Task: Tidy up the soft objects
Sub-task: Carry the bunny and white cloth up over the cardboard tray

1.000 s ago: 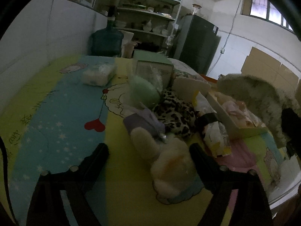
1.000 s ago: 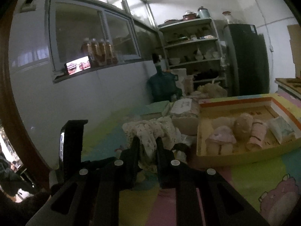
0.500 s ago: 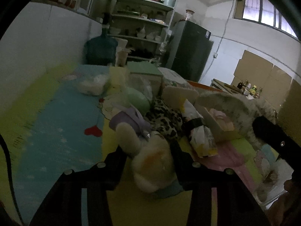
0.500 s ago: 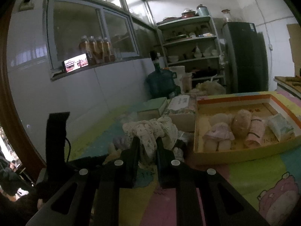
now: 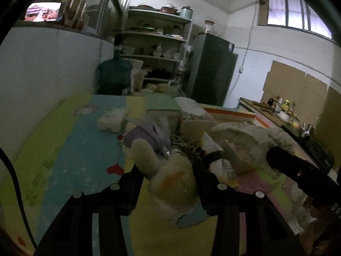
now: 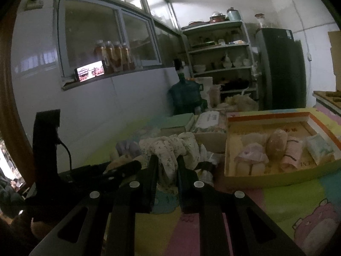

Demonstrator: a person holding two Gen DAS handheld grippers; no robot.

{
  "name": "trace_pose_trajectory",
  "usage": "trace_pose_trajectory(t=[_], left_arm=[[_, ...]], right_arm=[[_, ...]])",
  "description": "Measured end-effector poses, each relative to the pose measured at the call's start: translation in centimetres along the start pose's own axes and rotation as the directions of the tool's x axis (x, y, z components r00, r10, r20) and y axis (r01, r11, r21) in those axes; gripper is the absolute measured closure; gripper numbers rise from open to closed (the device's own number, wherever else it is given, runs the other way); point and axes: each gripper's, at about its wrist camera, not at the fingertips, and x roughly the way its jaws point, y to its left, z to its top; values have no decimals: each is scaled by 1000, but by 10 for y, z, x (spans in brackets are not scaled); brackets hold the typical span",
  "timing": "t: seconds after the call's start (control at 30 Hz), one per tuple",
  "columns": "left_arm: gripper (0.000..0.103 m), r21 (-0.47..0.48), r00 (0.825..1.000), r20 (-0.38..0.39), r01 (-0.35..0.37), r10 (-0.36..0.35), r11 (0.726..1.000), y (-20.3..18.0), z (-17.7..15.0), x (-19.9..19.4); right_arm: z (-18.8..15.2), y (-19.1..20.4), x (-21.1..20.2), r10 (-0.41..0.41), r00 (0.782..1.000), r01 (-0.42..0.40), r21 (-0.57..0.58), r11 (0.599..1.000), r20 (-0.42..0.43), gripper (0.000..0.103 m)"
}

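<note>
My left gripper (image 5: 168, 177) is shut on a cream plush toy (image 5: 172, 181) with a long ear, lifted above the colourful mat (image 5: 85, 160). My right gripper (image 6: 167, 166) is shut on a floral white cloth (image 6: 168, 149) and holds it up; the cloth also shows in the left wrist view (image 5: 245, 134). A cardboard tray (image 6: 283, 175) to the right holds several soft items, such as a pink roll (image 6: 292, 153) and a tissue pack (image 6: 319, 149). A pile with a purple pouch (image 5: 147, 136) and a leopard-print cloth (image 5: 187, 145) lies behind the plush toy.
A wrapped white pack (image 5: 111, 120) lies on the mat at the left. A green box (image 6: 178, 121) and a white box (image 6: 211, 121) stand behind the pile. A white wall (image 5: 49, 74) runs along the left. A water jug (image 6: 185, 98), shelves (image 6: 219, 49) and a fridge (image 6: 281, 68) stand at the back.
My left gripper closed around the plush toy and lifted it; the view tilted up. My right gripper kept its hold on the floral cloth and moved slightly.
</note>
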Motion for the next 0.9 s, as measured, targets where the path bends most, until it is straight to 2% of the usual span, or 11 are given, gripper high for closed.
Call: trace_pose_trajectory(t=[0.4, 0.9], left_arm=[[56, 53, 997, 10, 77, -78, 996, -36, 19, 6], [56, 132, 982, 13, 185, -188, 974, -108, 46, 30]], right_arm=[[6, -23, -17, -50, 998, 48, 27, 998, 45, 86], [13, -78, -53, -160, 981, 152, 84, 985, 111, 85]])
